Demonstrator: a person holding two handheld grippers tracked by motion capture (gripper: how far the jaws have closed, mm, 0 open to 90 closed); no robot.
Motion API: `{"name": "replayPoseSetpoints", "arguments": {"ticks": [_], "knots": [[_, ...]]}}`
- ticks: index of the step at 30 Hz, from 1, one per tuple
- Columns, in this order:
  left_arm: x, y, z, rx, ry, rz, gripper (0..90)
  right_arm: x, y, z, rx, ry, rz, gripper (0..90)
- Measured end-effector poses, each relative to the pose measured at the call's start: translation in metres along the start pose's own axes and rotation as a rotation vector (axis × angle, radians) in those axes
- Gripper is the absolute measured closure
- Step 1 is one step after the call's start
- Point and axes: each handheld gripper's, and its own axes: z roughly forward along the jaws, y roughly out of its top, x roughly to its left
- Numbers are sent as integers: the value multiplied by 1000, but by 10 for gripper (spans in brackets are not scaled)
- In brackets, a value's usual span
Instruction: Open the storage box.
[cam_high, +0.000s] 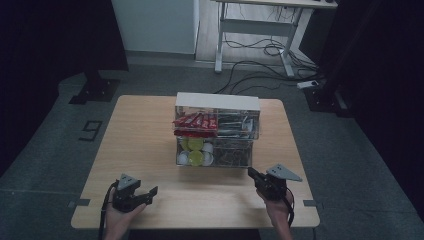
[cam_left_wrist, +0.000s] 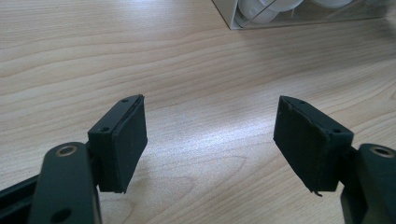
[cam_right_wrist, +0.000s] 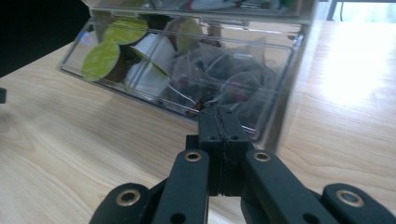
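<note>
- My right gripper (cam_right_wrist: 219, 116) is clenched with nothing between its pads, its tips right at the clear organizer's (cam_right_wrist: 280, 79) lower drawer.
- Tea bags (cam_right_wrist: 224, 84) sit just ahead of it; coffee pods (cam_right_wrist: 100, 60) farther left.
- My left gripper (cam_left_wrist: 210, 140) hangs released over bare table (cam_left_wrist: 140, 56).

The table (cam_high: 140, 150) is light brown wood with wavy darker lines in it. In the middle of the high view, the box (cam_high: 217, 101) is see-through with a white top. Inside it, the packets (cam_high: 195, 121) at the upper left are red, and the cups (cam_right_wrist: 114, 44) below them have yellow-green and white lids. Both the left gripper (cam_left_wrist: 210, 140) and the right gripper (cam_right_wrist: 219, 123) are black. The floor (cam_high: 360, 165) is grey.
</note>
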Motion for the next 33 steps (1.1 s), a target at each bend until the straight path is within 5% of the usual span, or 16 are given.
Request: {"name": "replayPoseSetpoints", "arguments": {"ticks": [33], "knots": [[1, -1, 3, 9, -2, 1, 269, 28, -2, 37, 70, 107, 11, 893]]}}
